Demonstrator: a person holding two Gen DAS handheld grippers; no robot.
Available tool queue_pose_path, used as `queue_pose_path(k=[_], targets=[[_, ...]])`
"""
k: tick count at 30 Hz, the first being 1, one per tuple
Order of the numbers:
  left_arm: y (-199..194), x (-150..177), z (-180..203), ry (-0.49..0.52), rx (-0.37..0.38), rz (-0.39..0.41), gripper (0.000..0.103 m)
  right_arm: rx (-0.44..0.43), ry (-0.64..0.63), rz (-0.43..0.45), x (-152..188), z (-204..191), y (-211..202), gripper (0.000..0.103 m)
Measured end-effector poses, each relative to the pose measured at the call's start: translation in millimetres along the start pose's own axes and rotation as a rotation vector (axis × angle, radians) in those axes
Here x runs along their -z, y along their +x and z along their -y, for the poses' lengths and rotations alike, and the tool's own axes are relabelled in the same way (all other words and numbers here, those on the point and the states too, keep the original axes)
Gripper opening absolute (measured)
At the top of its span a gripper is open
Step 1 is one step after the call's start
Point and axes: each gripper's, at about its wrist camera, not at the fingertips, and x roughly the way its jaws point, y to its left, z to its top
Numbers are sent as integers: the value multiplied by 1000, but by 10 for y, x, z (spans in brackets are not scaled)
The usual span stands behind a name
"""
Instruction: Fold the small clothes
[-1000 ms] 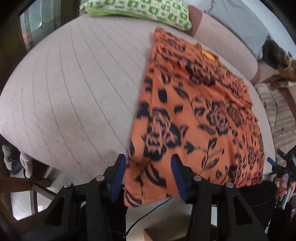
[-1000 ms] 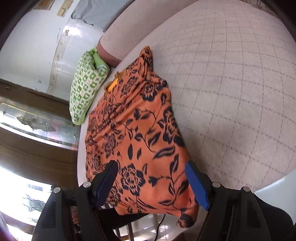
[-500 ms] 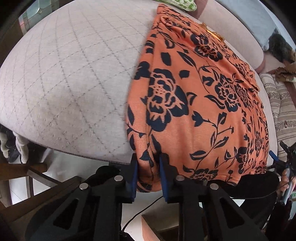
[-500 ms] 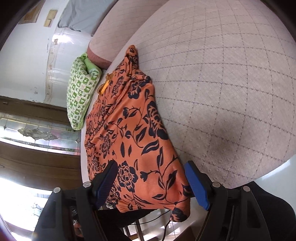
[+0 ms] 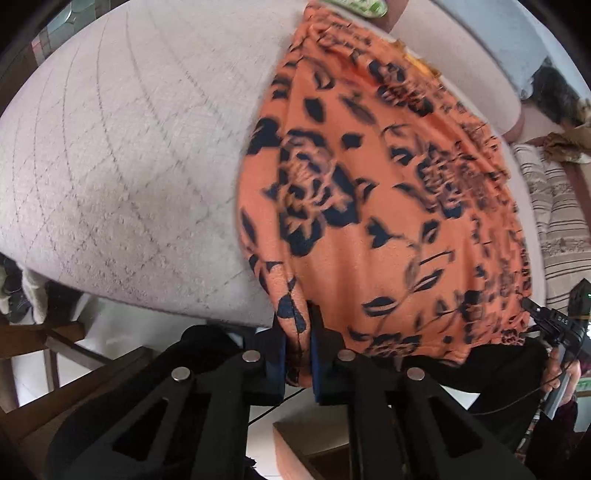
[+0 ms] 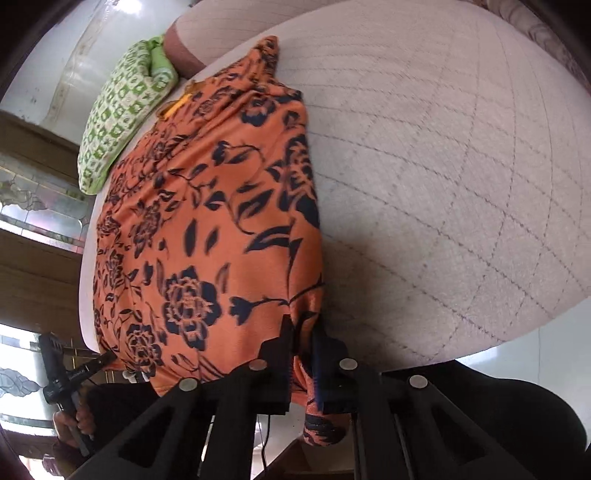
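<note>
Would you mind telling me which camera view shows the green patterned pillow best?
The right wrist view: the green patterned pillow shows nearly whole there, lying beyond the orange floral garment. The left wrist view shows only a sliver of it at the top edge.

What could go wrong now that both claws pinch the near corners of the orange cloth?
1. Each claw, left and right, holds only a thin bit of the orange cloth at its hanging edge, so a corner may slip out when lifted.
2. The cloth lies wrinkled near the far end by the green pillow; it may fold unevenly.
3. It may drag across the sofa cushion and bunch.
</note>
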Motion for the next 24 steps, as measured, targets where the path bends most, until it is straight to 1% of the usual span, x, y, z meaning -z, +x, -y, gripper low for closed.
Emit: queue_pose_path(k=[3,6,9,11,14,17,20,24], targets=[[-175,-71,34,3,92,34,10,-112,11,33,-82,-94,-149,8],[-393,-217,48,-10,184,78,10,-231,35,89,-242,-166,-356,8],[-644,-443,44,-24,246,133,10,-325,67,138,-434,-260,-514,8],[-796,-636,70,-30,268,171,10,-379,90,170,-600,-329,-581,8],[-1011,-892,49,-34,291,220,9,-423,108,212,-848,-389,-638,8],[-1116,-1299,59,-39,295,250,9,-448,131,238,-1152,-454,-604,8],[-1089,-1753,101,-44,266,266,9,-469,159,257,-1460,-428,-564,8],[-879,-2359,120,-59,226,273,9,-462,219,286,-2071,-415,-271,8]])
